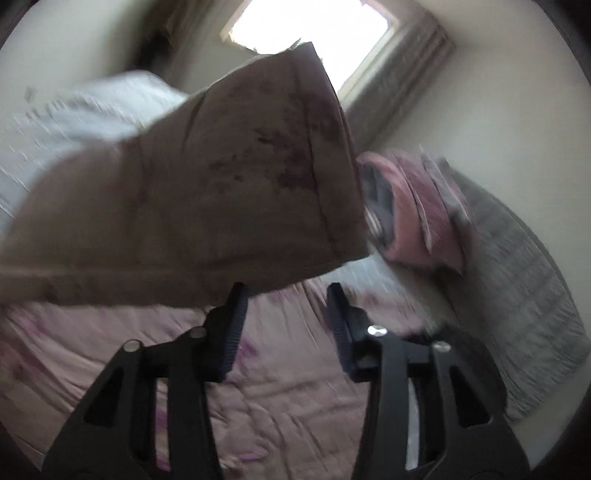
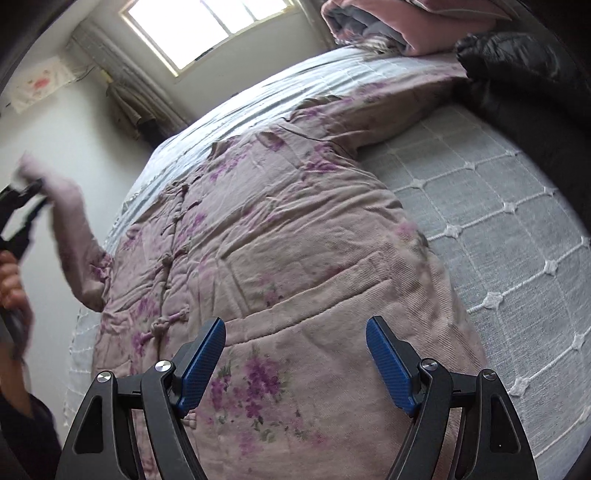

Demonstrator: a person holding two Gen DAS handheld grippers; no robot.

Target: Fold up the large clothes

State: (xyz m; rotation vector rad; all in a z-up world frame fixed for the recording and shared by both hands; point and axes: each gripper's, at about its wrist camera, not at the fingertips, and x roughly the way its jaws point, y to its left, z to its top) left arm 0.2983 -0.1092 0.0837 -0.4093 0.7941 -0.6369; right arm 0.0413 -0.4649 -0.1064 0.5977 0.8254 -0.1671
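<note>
A large pink padded jacket [image 2: 280, 236] with purple flowers lies spread front-up on the bed, knot buttons down its middle. Its one sleeve [image 2: 70, 229] is lifted off the bed's left side, beside my left gripper [image 2: 29, 195]. In the left wrist view that sleeve [image 1: 207, 192] hangs raised and blurred just above my left gripper [image 1: 286, 291], whose jaws stand apart with nothing between them. My right gripper [image 2: 295, 328] is open and empty, hovering over the jacket's hem.
The bed has a pale blue quilted cover [image 2: 498, 221]. Folded pink and grey bedding [image 2: 388, 26] and a black puffy garment [image 2: 517, 59] lie at the bed's far end. A window [image 2: 207, 26] and curtain are behind. A grey blanket [image 1: 517, 295] lies at right.
</note>
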